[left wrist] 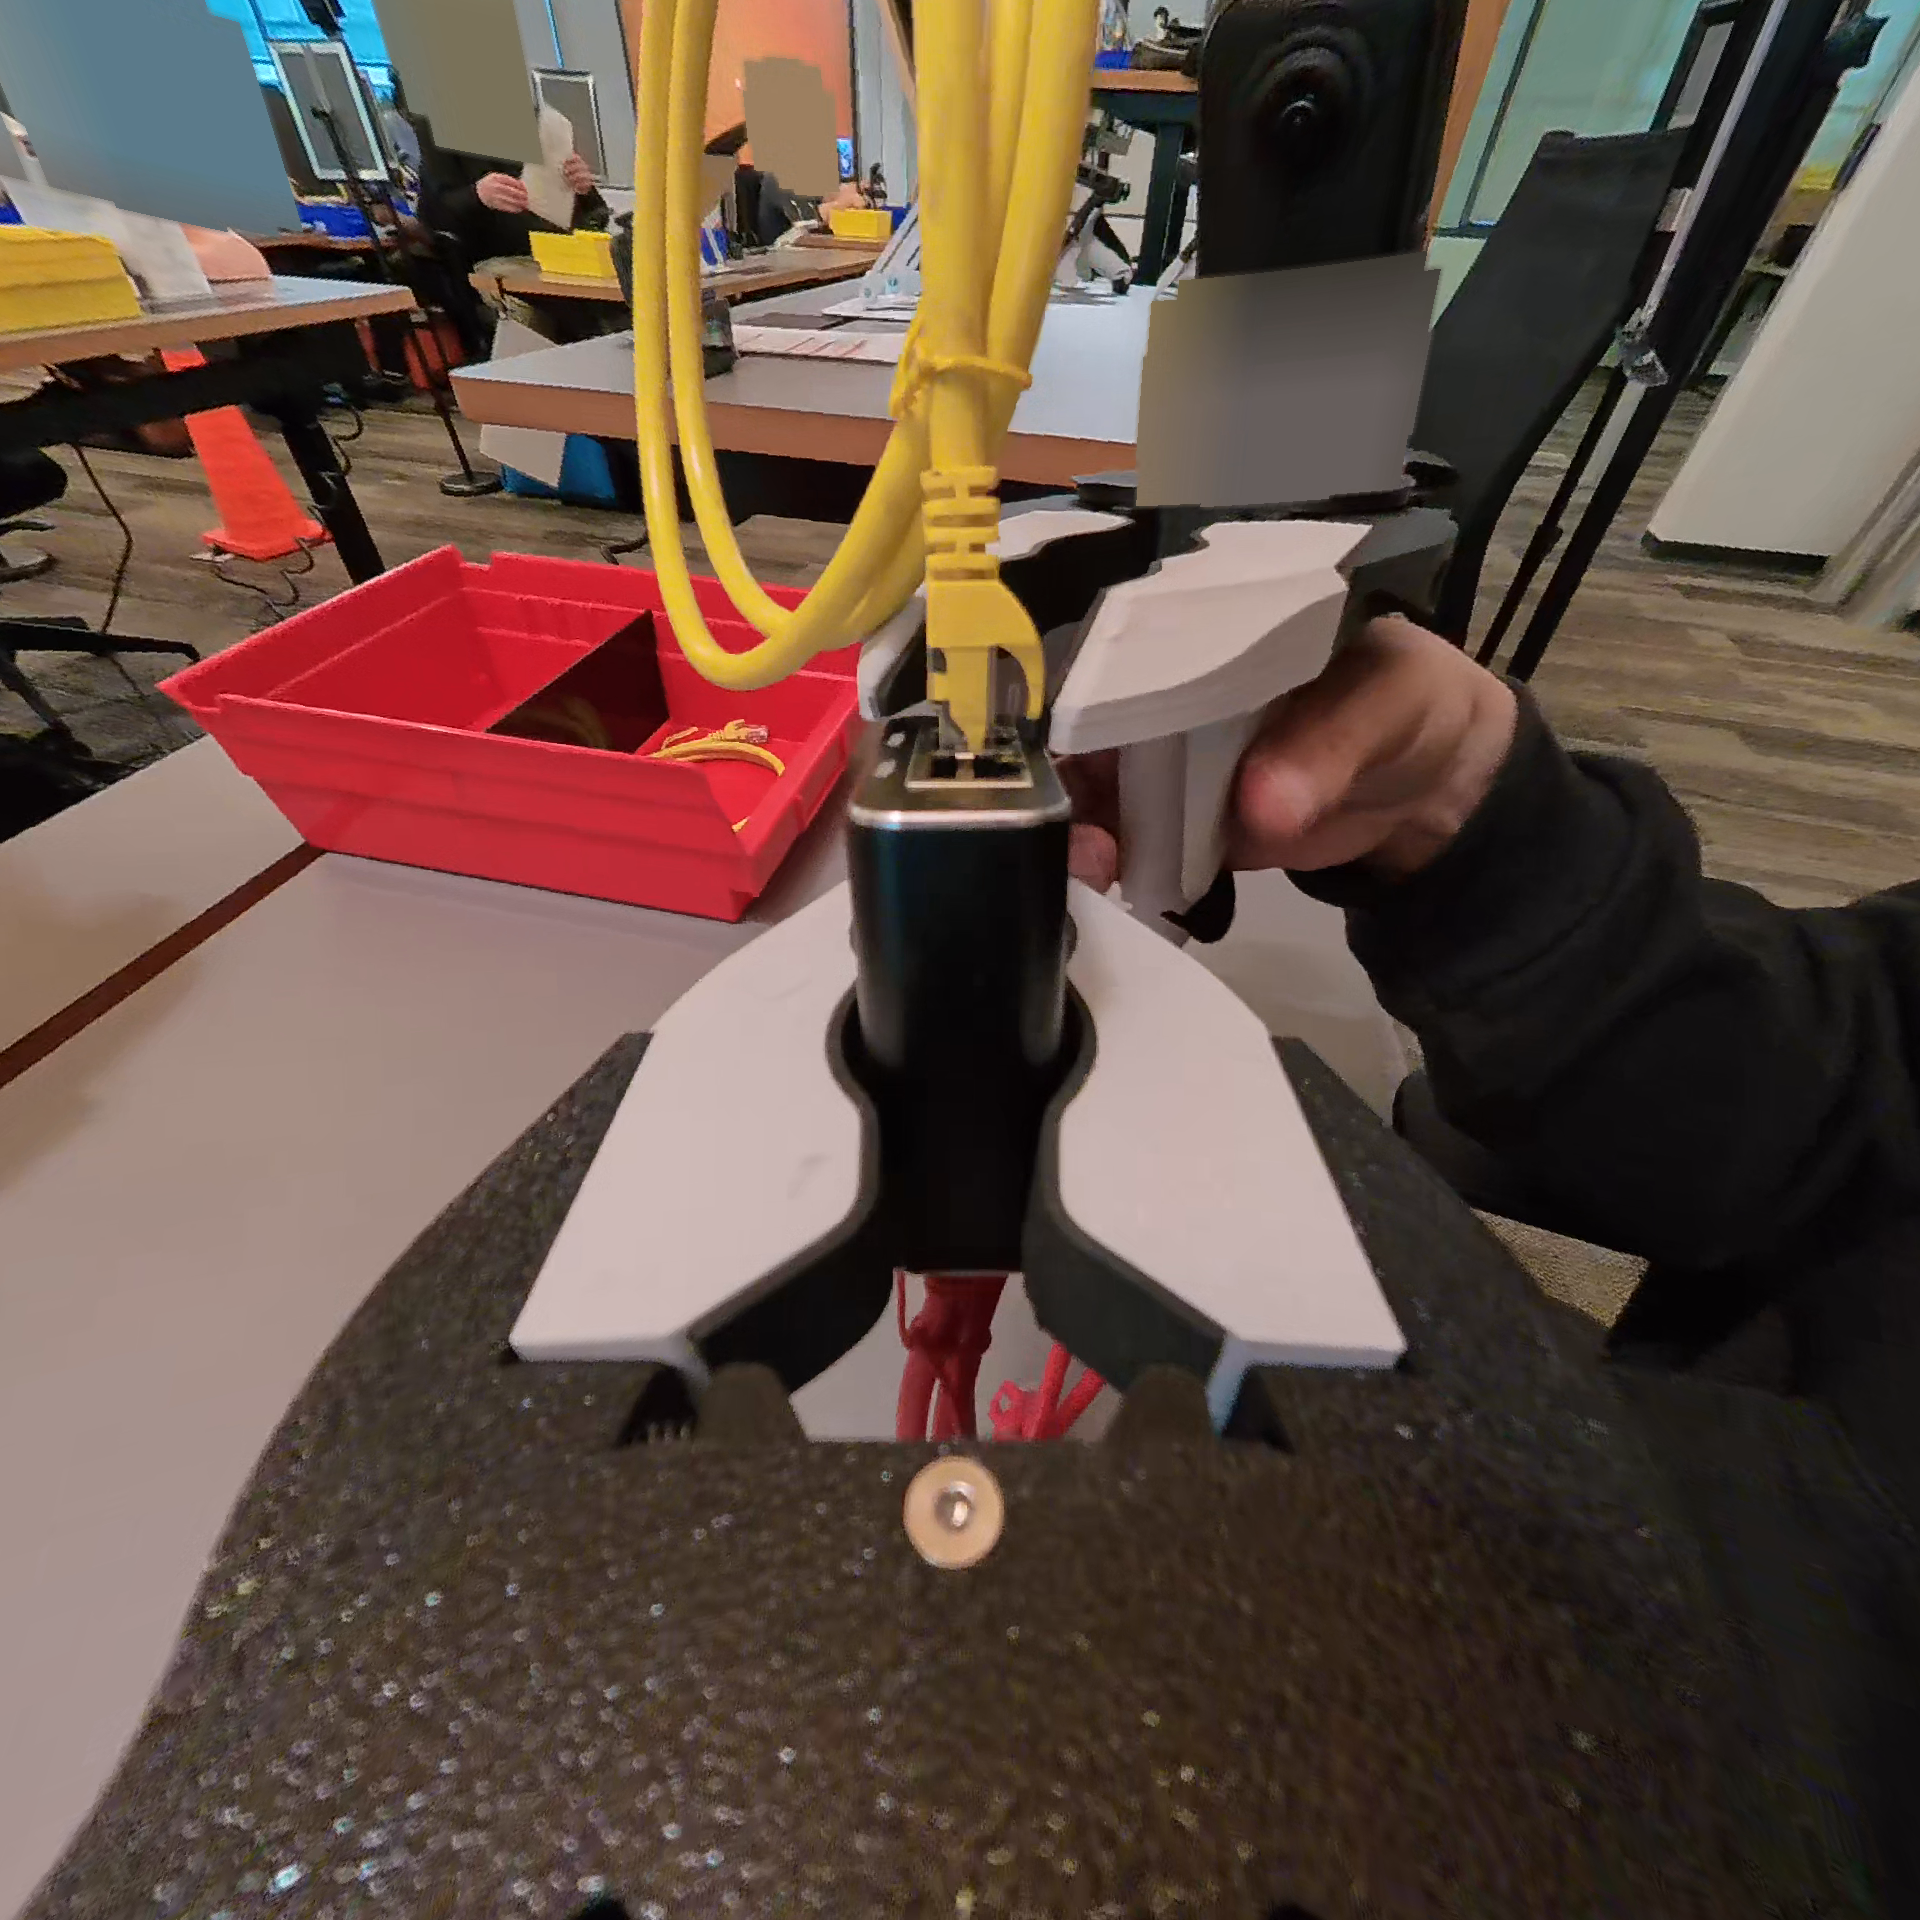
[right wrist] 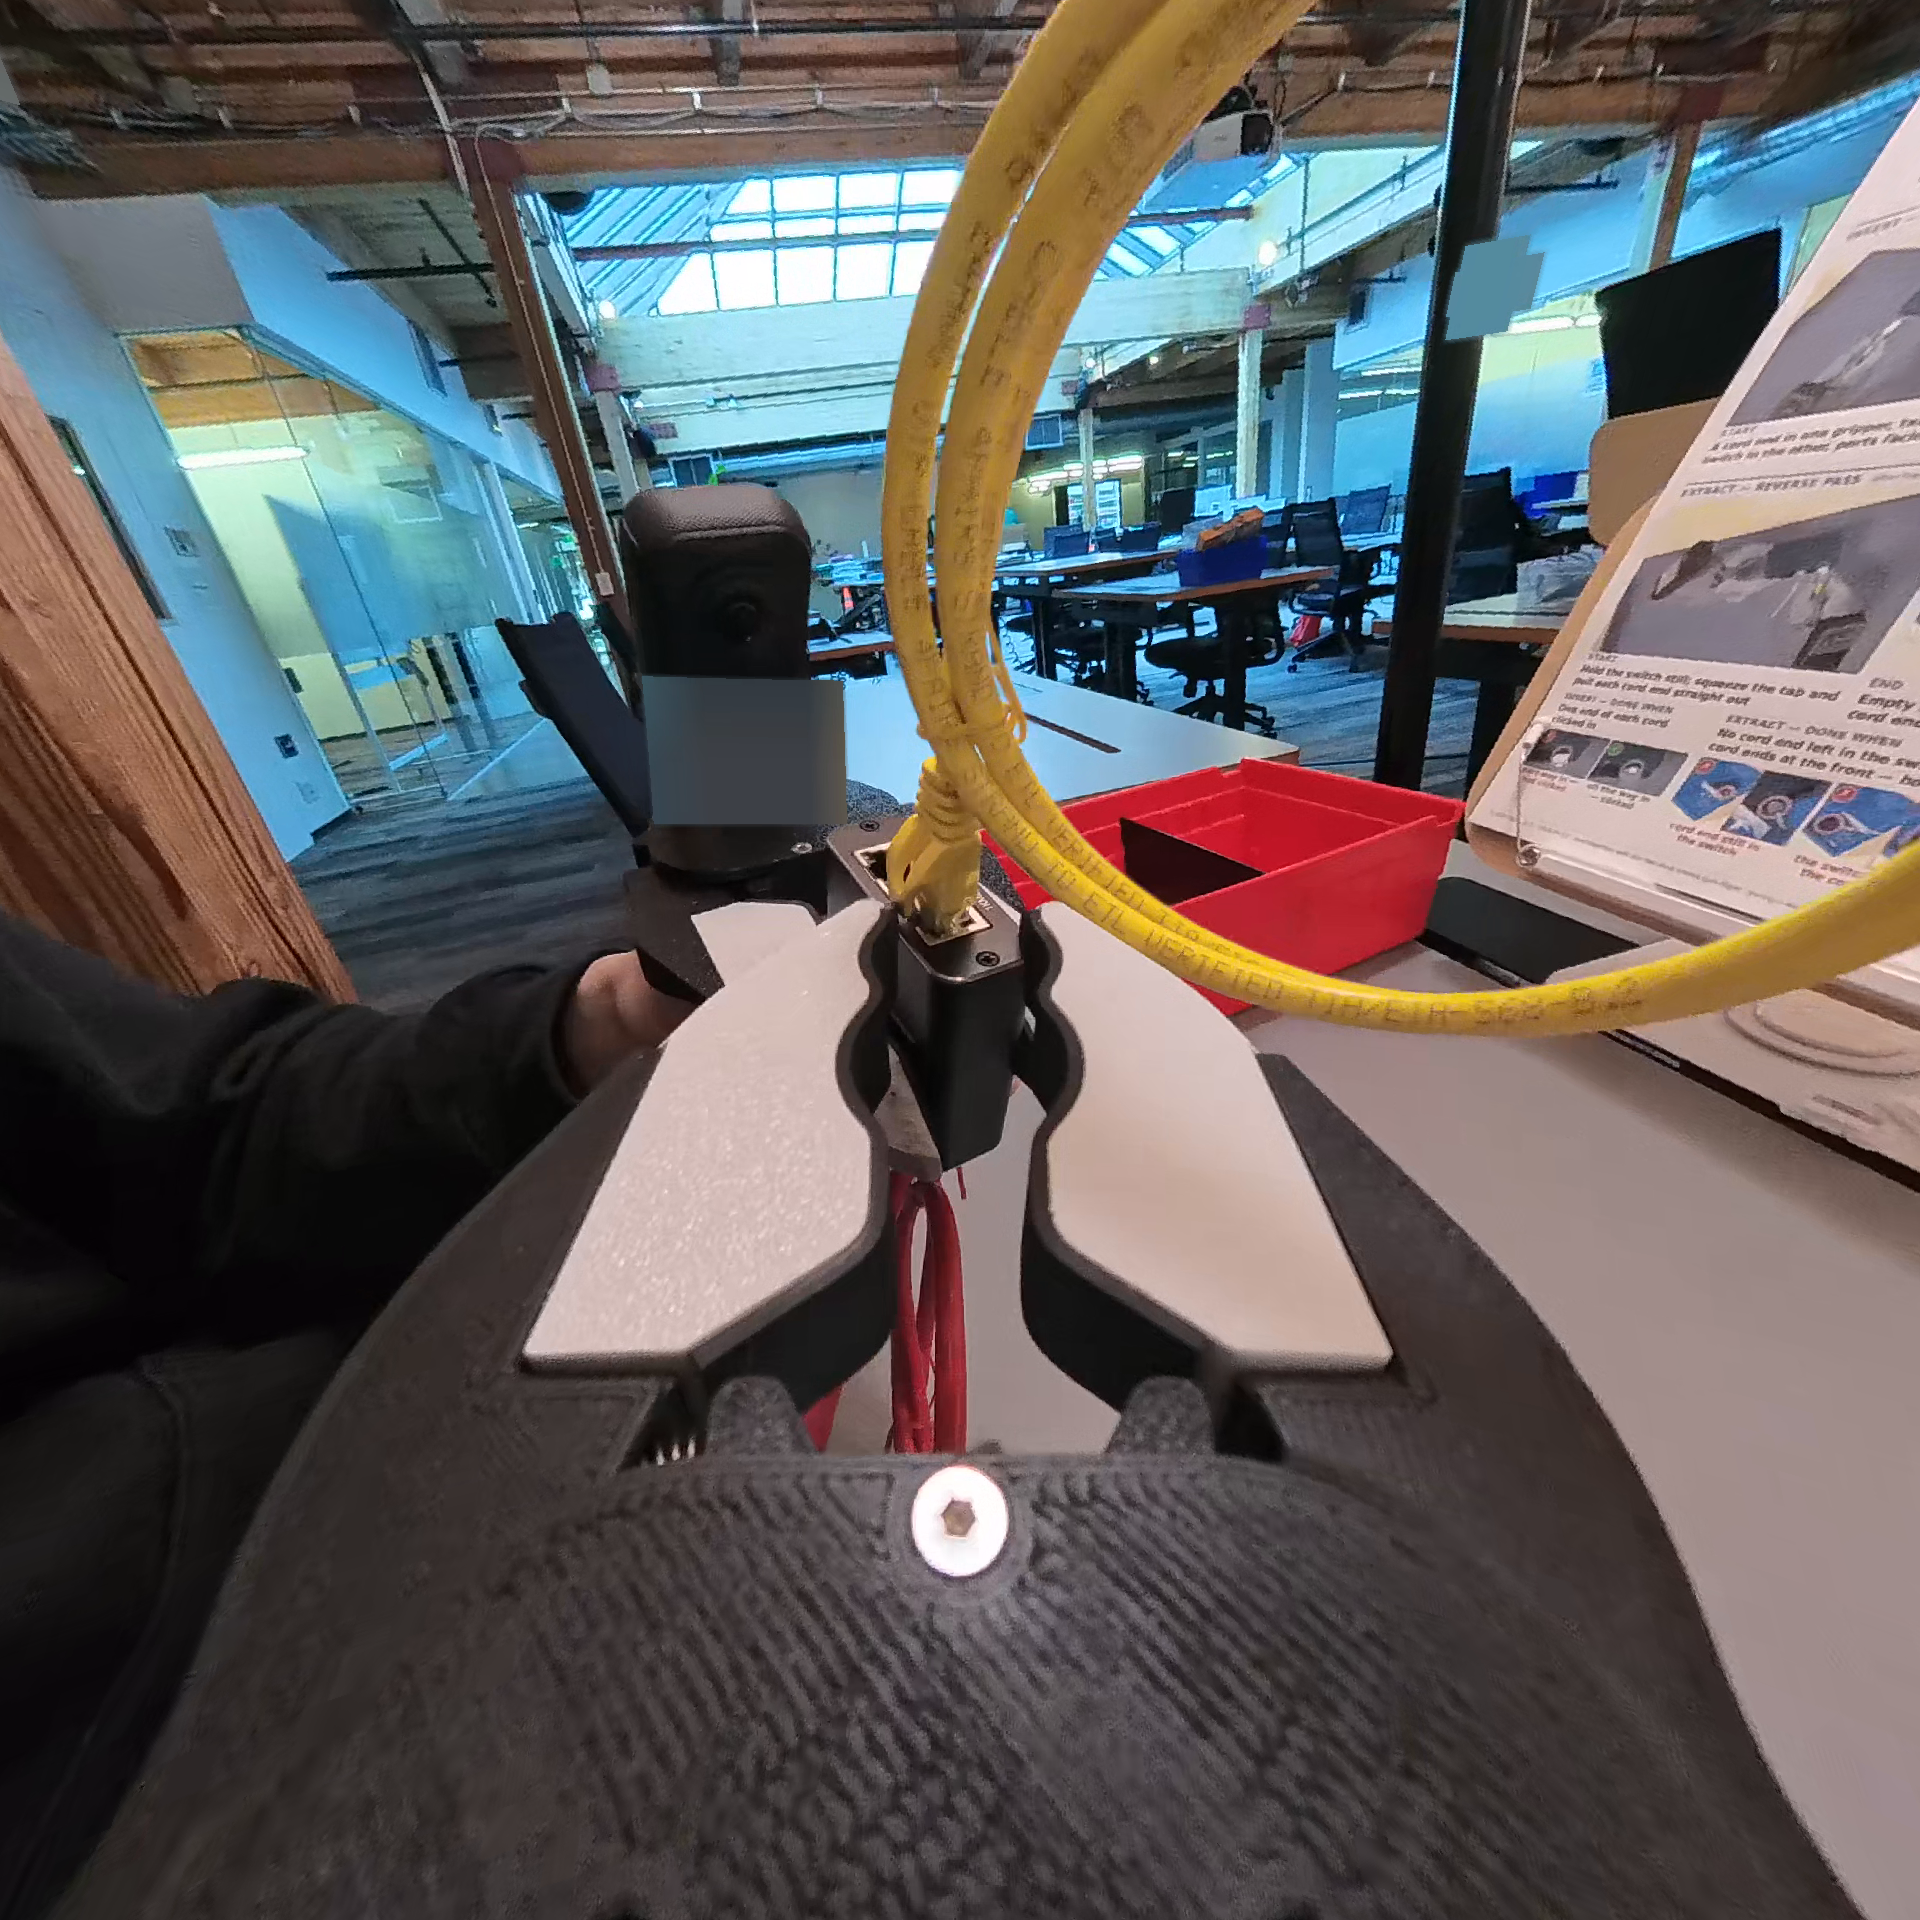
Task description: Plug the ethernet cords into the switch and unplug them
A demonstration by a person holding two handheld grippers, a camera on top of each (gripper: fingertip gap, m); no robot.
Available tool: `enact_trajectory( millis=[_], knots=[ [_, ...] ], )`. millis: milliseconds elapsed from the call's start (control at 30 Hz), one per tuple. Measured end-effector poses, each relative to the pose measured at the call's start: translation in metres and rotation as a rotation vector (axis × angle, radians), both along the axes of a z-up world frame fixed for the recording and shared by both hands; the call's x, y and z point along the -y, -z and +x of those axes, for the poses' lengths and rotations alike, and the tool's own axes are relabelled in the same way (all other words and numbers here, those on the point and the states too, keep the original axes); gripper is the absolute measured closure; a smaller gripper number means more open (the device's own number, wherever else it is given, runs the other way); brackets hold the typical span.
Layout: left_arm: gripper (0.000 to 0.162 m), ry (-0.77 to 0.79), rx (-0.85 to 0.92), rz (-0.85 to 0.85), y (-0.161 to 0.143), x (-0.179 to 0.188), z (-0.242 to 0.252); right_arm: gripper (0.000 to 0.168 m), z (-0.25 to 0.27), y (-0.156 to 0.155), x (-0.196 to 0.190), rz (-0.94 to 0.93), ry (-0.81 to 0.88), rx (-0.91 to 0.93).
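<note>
left hand-held gripper [left wrist: 961,997]: bottom centre of the left wrist view, pressed together on the switch, one white finger on each side of its body
switch [left wrist: 956,894]: small black box, dead centre, standing on end with the port face up. In the right wrist view it's the switch [right wrist: 956,1029] at mid-frame, tilted a bit, ports facing up
red cords [left wrist: 945,1351]: a bunch hanging under the switch, seen through the gap between the fingers, same in the other view [right wrist: 925,1299]
yellow plug [left wrist: 971,634]: right above the switch, tip down into one of the top ports. Can't tell how far in it sits
right hand-held gripper [right wrist: 951,935]: fingers sit on both sides of the plug [right wrist: 935,878] at the switch's top end. From the left wrist view the same gripper [left wrist: 982,675] flanks the plug very closely, but honestly I can't tell whether it's pinching it or just loose around it
hand [left wrist: 1382,758]: centre right, black sleeve, wrapped round that gripper's handle
yellow cord [left wrist: 665,416]: loops up from the plug and off the top edge, tied in a bundle just above the plug. It makes a big loop [right wrist: 935,520] in the upper middle of the right wrist view
desk [left wrist: 312,1091]: grey top, left side of frame
red bin [left wrist: 468,769]: on the desk, centre left behind the switch, with a black divider [left wrist: 603,686] and another yellow cord [left wrist: 717,743] lying inside
instruction sheet [right wrist: 1745,623]: propped up at the right edge on the desk, behind the cord
orange cone [left wrist: 244,468]: on the floor, upper left
</note>
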State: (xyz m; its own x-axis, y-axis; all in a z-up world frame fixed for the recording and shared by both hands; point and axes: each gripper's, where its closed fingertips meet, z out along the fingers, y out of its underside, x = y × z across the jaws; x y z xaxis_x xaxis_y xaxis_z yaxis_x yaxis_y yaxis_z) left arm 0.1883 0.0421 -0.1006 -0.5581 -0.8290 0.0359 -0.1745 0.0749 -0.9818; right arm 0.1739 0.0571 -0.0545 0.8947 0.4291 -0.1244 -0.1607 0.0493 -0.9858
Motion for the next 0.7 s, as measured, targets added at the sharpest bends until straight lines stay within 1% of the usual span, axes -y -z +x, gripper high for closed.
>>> enact_trajectory(
  millis=[133, 200, 333, 367, 433, 533, 700],
  knots=[
    [0.135, 0.022, -0.015, -0.022, -0.002, 0.002, -0.001, 0.144, 0.001, -0.003, 0.0, 0.021, 0.025, 0.035],
    [0.135, 0.055, -0.015, -0.053, -0.007, 0.006, -0.003, 0.143, -0.001, -0.009, 0.002, 0.063, 0.02, 0.042],
    [0.135, 0.147, -0.06, -0.079, -0.008, 0.02, -0.009, 0.146, -0.013, -0.016, 0.005, 0.131, -0.079, -0.016],
    [0.135, 0.161, -0.07, -0.072, -0.006, 0.023, -0.01, 0.148, -0.017, -0.016, 0.006, 0.134, -0.11, -0.026],
    [0.135, 0.17, -0.087, -0.041, -0.002, 0.026, -0.011, 0.147, -0.023, -0.013, 0.007, 0.127, -0.151, -0.016],
    [0.135, 0.182, -0.095, -0.054, -0.001, 0.026, -0.011, 0.151, -0.022, -0.011, 0.008, 0.12, -0.145, 0.029],
    [0.135, 0.195, -0.106, -0.095, -0.003, 0.026, -0.012, 0.147, -0.022, -0.012, 0.009, 0.135, -0.131, 0.042]
  ],
)
